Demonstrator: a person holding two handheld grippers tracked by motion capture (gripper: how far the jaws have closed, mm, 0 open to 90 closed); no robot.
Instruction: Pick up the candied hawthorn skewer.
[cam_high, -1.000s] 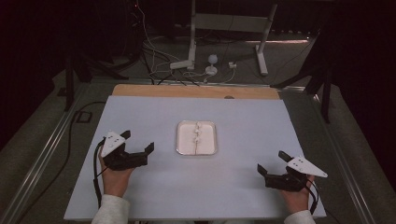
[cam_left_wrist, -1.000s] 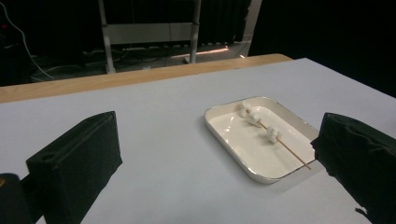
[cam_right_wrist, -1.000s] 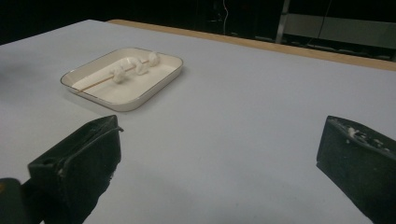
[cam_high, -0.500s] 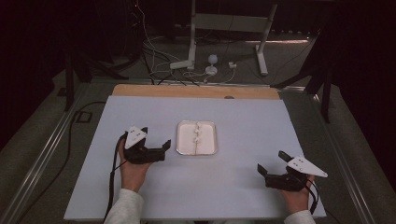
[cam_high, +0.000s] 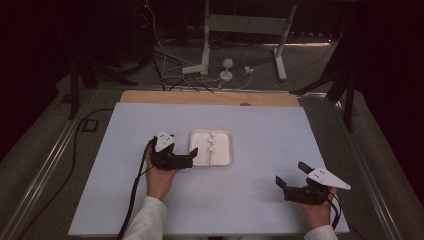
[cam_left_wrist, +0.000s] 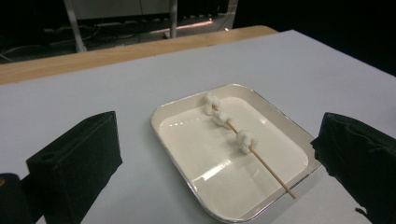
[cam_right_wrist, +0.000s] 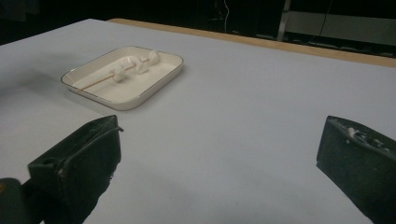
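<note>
A white tray (cam_high: 223, 151) with a metal rim lies at the middle of the pale blue table. In it rests a wooden skewer (cam_high: 212, 146) threaded with three white marshmallows (cam_left_wrist: 244, 141). My left gripper (cam_high: 192, 157) is open, its jaw tips at the tray's left edge; in the left gripper view the tray (cam_left_wrist: 201, 158) and skewer (cam_left_wrist: 268, 169) lie between the spread jaws of the left gripper (cam_left_wrist: 217, 144). My right gripper (cam_high: 289, 174) is open and empty near the front right, well apart from the tray (cam_right_wrist: 126, 105).
A wooden strip (cam_high: 210, 98) borders the table's far edge. Beyond it on the floor are cables (cam_high: 165, 65) and a metal stand (cam_high: 205, 45). Metal rails (cam_high: 47, 165) flank the table.
My left gripper has moved right and forward, from the table's left part up to the tray's left edge. The right gripper has stayed put.
</note>
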